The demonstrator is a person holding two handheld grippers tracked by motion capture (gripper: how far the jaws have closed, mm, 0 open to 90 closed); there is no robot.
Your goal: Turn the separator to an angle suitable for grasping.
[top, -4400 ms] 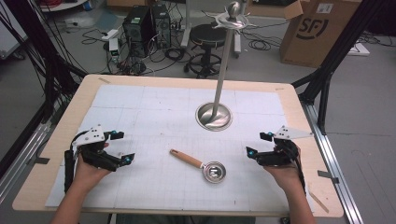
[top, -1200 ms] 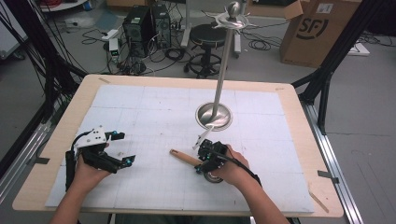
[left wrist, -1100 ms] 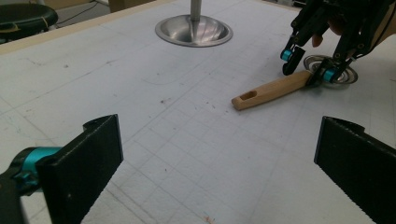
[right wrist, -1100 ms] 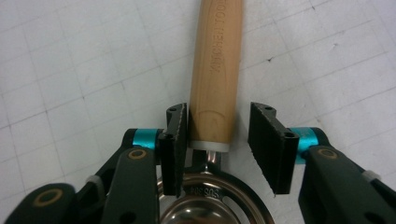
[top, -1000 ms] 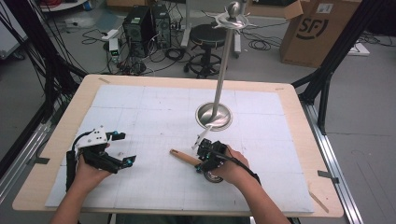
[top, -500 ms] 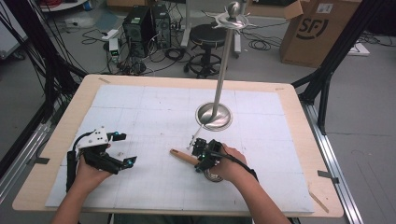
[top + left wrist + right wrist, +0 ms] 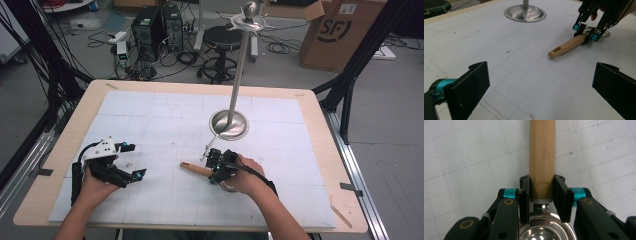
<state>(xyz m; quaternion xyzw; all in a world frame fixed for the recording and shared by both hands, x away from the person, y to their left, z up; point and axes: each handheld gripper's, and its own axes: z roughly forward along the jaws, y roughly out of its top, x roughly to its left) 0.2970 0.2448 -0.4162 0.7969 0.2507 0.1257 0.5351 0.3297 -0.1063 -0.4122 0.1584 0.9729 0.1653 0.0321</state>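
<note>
The right gripper (image 7: pixel 541 195) clamps its 2 jaws on the wooden handle (image 7: pixel 541 157) of a steel strainer (image 7: pixel 227 184) lying near table centre. The left gripper (image 7: pixel 127 160) rests wide open, empty, at left.

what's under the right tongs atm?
The right tongs sit over a strainer: its wooden handle lies between the jaws near the metal bowl, on the gridded mat. The hand covers most of the bowl from above.
</note>
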